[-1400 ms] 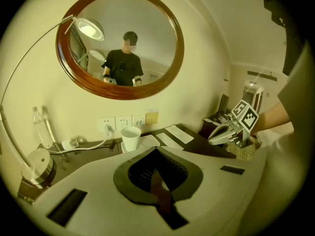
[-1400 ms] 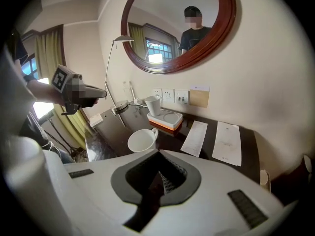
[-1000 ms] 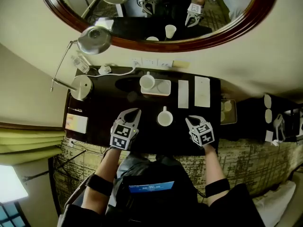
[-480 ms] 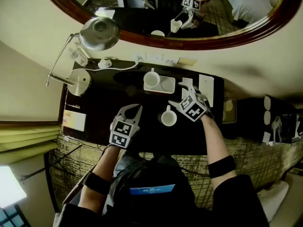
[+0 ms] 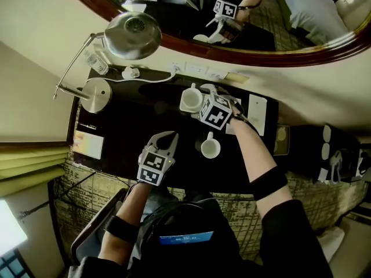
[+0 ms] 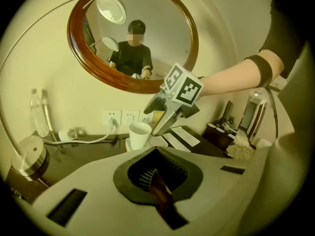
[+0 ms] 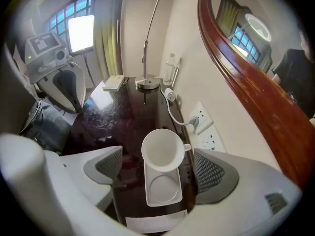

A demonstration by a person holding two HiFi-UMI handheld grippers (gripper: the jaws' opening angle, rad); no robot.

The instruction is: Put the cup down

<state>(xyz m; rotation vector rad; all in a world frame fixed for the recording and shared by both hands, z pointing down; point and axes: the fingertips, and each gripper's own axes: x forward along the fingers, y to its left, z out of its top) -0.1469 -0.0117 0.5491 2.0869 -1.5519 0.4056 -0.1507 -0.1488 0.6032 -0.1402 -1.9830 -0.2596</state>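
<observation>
head view adds second cup (image 5: 210,149) (handled)

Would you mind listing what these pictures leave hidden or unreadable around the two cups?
- Head view: the right gripper covers most of the tray beside the far cup.
- Left gripper view: the left gripper hides the near cup behind its own body.
- All views: print on the white card is too small.

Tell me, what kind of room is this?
Probably a hotel room: a dark desk holds a white cup on a tray, beside a desk lamp, with a big oval mirror on the wall above.
</observation>
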